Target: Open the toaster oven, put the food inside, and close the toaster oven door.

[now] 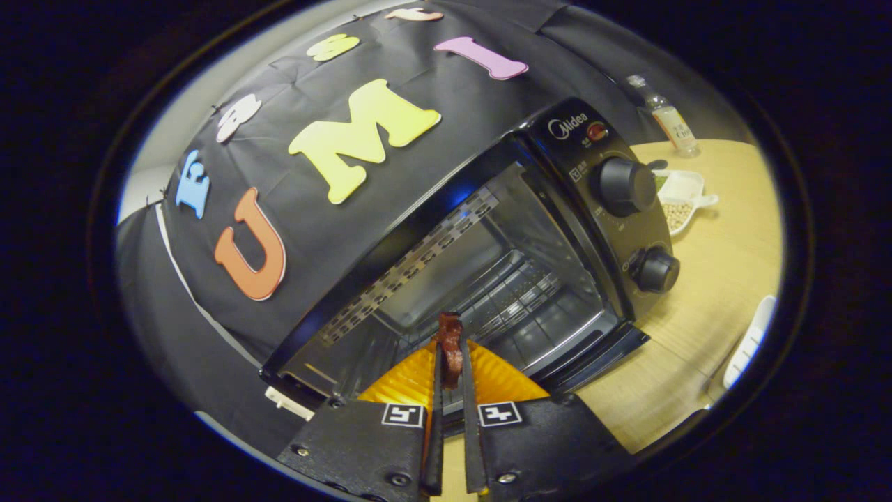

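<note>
The tool [450,362] is clenched on a dark reddish-brown piece of food [450,345], its two orange-backed fingers [408,380] pressed close together on either side of the piece, which sticks up just past their tips; the food is held at the mouth of the toaster oven [488,244], in front of the open cavity; the oven door [592,359] is swung down and lies open beneath the fingers, its dark edge showing to their right; inside the cavity a wire rack [516,293] runs across the lower part, and a perforated metal strip [411,265] lines the upper edge of the opening; the oven's black control panel carries two round knobs, an upper knob [624,186] and a lower knob [656,270], one above the other beside the cavity; the oven stands on a pale wooden counter [725,258]; beyond the control panel, on the counter, sits a white divided dish [681,199] holding small pale beans, and farther back a clear bottle [665,115] with a label; a white object [749,341] lies near the counter's edge, well apart from the oven, too cropped to identify.
</note>
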`<state>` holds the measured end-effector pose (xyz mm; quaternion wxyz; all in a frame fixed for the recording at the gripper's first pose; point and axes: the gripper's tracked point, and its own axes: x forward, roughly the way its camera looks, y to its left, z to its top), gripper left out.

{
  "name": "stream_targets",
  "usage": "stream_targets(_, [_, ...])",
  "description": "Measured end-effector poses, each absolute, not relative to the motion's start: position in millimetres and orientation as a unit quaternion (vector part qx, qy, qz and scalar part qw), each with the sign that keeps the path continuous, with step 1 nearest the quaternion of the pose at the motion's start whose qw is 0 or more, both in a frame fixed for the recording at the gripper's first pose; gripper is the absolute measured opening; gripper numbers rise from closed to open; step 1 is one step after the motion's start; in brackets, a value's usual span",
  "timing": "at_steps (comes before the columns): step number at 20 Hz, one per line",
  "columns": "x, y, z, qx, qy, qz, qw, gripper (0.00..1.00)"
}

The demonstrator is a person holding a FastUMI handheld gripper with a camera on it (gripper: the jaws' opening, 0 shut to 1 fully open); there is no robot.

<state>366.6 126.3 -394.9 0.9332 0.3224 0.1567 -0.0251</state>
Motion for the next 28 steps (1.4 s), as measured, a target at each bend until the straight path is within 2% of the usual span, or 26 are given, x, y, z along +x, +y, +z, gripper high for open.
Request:
stream_targets(2, [365.1, 118.5, -390.9, 0.290, 0.151, -0.036, 0.944, 0.21])
stream_targets(6, [356.9, 113.7, -379.1, 0.223, 0.142, -0.027, 0.964, 0.43])
stream_targets(10, [320.6, 116.5, -366.5, 0.157, 0.149, -0.008, 0.976, 0.50])
stream_targets(13, [284.5, 118.8, -361.6, 0.133, 0.163, 0.007, 0.978, 0.59])
stream_targets(16, [245.9, 126.9, -360.3, 0.113, 0.180, 0.029, 0.977, 0.73])
stream_targets(19, [210.3, 136.3, -369.9, 0.077, 0.205, 0.047, 0.975, 0.97])
stream_targets(28, [148.9, 138.6, -440.7, 0.016, 0.282, 0.016, 0.959, 0.99])
